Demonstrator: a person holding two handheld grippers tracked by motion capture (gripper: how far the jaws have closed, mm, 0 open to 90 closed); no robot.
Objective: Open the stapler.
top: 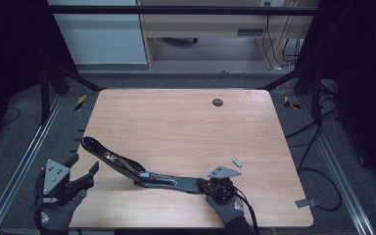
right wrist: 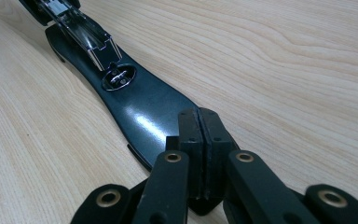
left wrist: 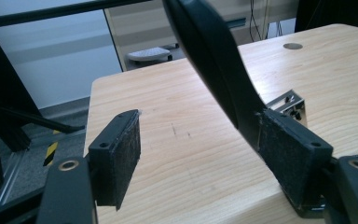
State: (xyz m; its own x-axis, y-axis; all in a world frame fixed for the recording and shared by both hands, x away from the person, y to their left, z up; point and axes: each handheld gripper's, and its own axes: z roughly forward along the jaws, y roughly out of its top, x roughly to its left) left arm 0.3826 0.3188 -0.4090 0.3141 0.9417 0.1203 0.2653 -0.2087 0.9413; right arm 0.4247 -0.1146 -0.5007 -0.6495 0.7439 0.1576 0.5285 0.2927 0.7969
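We see both gloved hands entering from the near edge of the wooden table (top: 186,122), each holding a gripper. Our left gripper (top: 81,177) sits just off the table's near left corner, angled up and to the right toward the table, and its jaws stand wide apart with nothing pressed between the pads (left wrist: 121,154); in the left gripper view the raised black top arm of the stapler (left wrist: 214,60) crosses just in front of the right-hand pad, and we cannot tell whether it touches that pad. Our right gripper (top: 206,186) rests low at the near middle of the table, pointing left along the surface, its grey three-cornered plate on top. Its jaws are pressed flat together, and in the right gripper view their tips lie over the near end of the stapler's glossy black base (right wrist: 140,112); whether they pinch that end we cannot tell. The long black stapler (top: 142,171) lies opened out on the near half of the table, its base flat and reaching toward the right gripper, its top arm tilted upward to the left, ending near the left gripper.
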